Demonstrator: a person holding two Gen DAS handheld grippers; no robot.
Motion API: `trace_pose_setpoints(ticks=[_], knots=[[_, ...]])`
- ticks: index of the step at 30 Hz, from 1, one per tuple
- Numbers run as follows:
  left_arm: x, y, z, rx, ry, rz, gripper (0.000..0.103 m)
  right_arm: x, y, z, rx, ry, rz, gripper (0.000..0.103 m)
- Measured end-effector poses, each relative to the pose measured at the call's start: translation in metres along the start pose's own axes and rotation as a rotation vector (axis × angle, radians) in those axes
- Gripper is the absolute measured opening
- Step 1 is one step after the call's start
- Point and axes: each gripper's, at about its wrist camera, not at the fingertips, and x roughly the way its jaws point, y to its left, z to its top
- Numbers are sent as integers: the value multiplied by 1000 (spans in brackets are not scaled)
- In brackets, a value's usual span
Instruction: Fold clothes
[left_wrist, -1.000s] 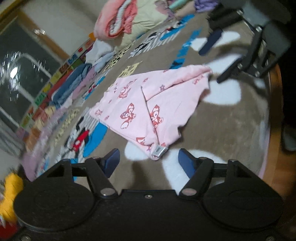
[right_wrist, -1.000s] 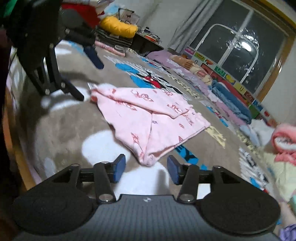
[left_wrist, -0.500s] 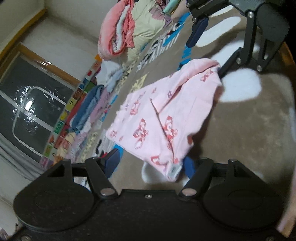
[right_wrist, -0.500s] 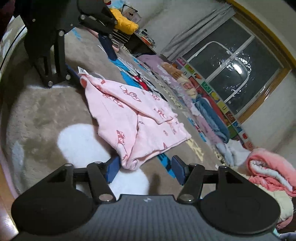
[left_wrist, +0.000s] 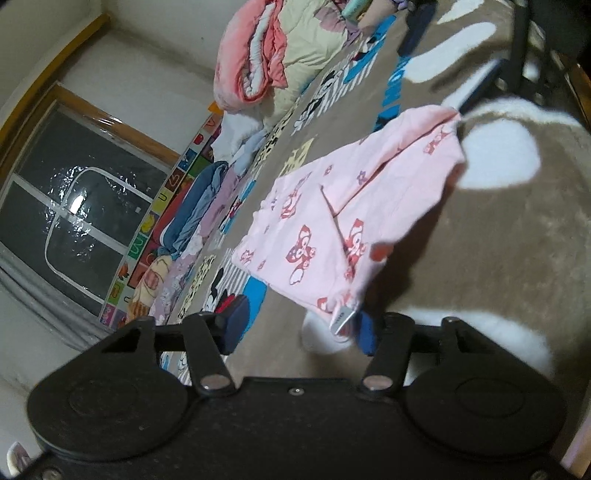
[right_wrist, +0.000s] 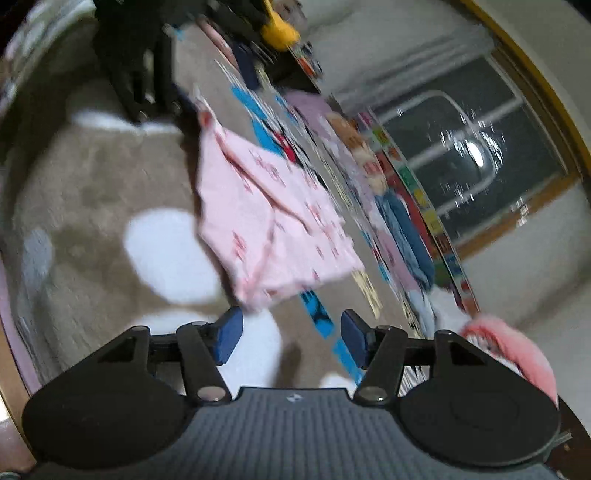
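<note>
A pink garment (left_wrist: 332, 206) with red prints has its near edge raised off the brown carpet, and a shadow lies beneath it. In the left wrist view its labelled corner (left_wrist: 343, 319) rests against the right pad of my left gripper (left_wrist: 299, 330). That gripper's jaws are closing, and the other pad stands clear of the cloth. The blurred right wrist view shows the garment (right_wrist: 266, 218) with its near corner hanging just over the left pad of my right gripper (right_wrist: 291, 334), whose jaws stand apart. Each gripper shows dark at the other view's top edge, by the garment's far corner.
The brown carpet (left_wrist: 517, 258) carries white patches and ends at a wooden floor strip on the right. A pile of pink and cream bedding (left_wrist: 266, 55) and a row of folded clothes (left_wrist: 195, 210) line the wall under a dark window (left_wrist: 74, 214). A cartoon playmat (left_wrist: 229, 288) lies beyond.
The garment's near edge has come up off the carpet, and its corners have drawn close to both sets of fingers. Both views have rolled. The left jaws have narrowed.
</note>
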Motion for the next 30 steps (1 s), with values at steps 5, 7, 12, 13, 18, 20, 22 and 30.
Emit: trace_pose_setpoints(ticks=[5, 7, 12, 13, 18, 20, 22, 30], knots=[[3, 0, 1, -9, -7, -6, 57, 10, 5, -1, -67, -23, 10, 61], [2, 0, 2, -8, -6, -8, 57, 11, 7, 1, -115, -40, 22, 60], [-1, 0, 2, -8, -7, -13, 57, 3, 26, 9, -262, -93, 32, 49], [-2, -1, 2, -8, -10, -15, 57, 2, 28, 10, -275, -103, 28, 49], [-6, -2, 1, -1, -19, -21, 49, -2, 28, 21, -287, -160, -37, 59], [-7, -1, 0, 0, -20, -25, 45, -2, 22, 21, -262, -159, -40, 59], [-9, -1, 0, 1, -21, -28, 37, -4, 21, 17, -256, -162, -20, 56], [-11, 1, 2, -28, -33, -37, 8, 0, 14, 13, -205, -153, 127, 20]])
